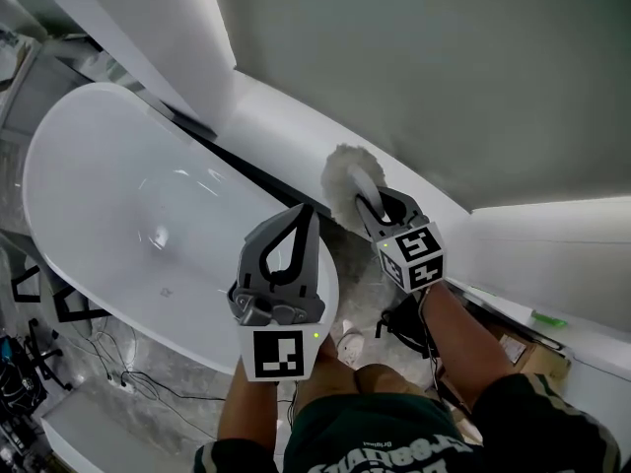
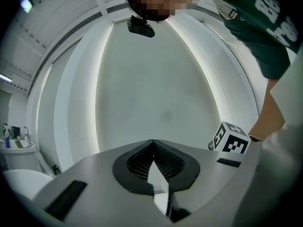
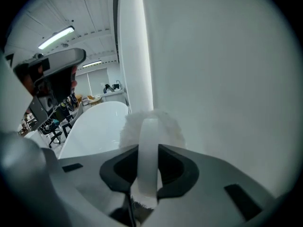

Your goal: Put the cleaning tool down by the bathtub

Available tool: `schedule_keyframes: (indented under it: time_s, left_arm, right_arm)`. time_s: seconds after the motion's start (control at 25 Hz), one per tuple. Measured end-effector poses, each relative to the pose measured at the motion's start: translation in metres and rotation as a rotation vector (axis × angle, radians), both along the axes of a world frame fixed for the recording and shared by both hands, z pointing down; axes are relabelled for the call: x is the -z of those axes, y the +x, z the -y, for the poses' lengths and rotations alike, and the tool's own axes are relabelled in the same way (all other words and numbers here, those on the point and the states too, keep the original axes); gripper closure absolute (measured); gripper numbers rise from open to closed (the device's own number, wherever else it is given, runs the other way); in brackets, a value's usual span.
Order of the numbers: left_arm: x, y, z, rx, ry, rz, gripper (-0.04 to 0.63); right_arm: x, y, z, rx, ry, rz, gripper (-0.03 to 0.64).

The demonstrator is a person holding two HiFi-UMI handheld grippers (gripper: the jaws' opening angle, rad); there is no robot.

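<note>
The cleaning tool (image 1: 342, 177) has a fluffy white head and a curved white handle (image 3: 147, 155). My right gripper (image 1: 380, 197) is shut on that handle, with the fluffy head sticking out past its jaws above the white ledge behind the tub. The white oval bathtub (image 1: 108, 195) fills the left of the head view and shows beyond the tool in the right gripper view (image 3: 97, 122). My left gripper (image 1: 308, 208) hovers over the tub's near end, left of the tool. Its jaws (image 2: 152, 142) meet at the tips with nothing between them.
A sloped white ledge (image 1: 296, 116) runs behind the tub, below a grey wall. On the floor by my feet lie a black bag (image 1: 404, 323) and a cardboard box (image 1: 513, 348). Cables (image 1: 118, 368) trail beside the tub at the left. A green item (image 1: 547, 318) rests on the right ledge.
</note>
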State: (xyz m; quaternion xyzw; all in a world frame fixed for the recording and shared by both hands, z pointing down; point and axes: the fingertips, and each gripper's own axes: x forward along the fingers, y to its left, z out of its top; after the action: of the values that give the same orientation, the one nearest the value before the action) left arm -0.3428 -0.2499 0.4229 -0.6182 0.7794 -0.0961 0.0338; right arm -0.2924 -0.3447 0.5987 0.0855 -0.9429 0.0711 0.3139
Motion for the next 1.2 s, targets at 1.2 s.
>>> schedule_keyframes:
  time_s: [1.2]
  left_arm:
    - [-0.104, -0.056, 0.019, 0.091, -0.033, -0.035, 0.586]
  right_arm:
    - [-0.239, -0.082, 0.054, 0.105, -0.094, -0.358, 0.523]
